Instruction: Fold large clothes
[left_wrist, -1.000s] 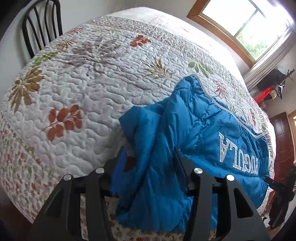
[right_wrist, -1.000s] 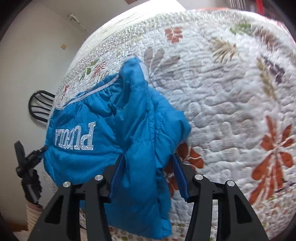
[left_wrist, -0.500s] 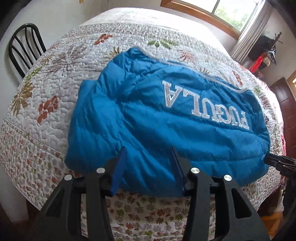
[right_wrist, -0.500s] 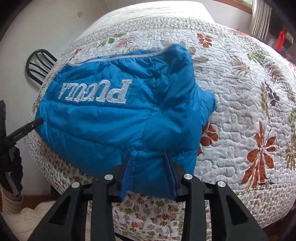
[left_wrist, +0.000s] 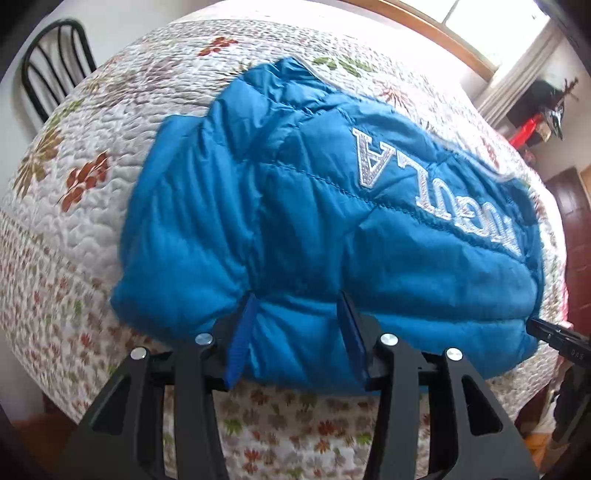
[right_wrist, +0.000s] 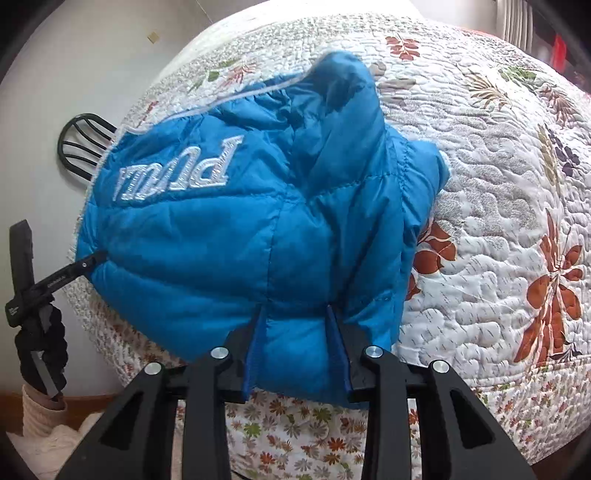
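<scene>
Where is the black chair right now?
The black chair stands beside the bed's far-left corner in the left wrist view, past the quilt and the blue jacket.

One jacket (left_wrist: 314, 229), one quilt (left_wrist: 122, 110), one chair (left_wrist: 55, 74), two claws (left_wrist: 299, 306).

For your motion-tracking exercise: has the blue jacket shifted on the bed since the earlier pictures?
Yes. The blue jacket has bunched toward the bed's near edge, lettering now crumpled, exposing more quilt beyond it.
</scene>
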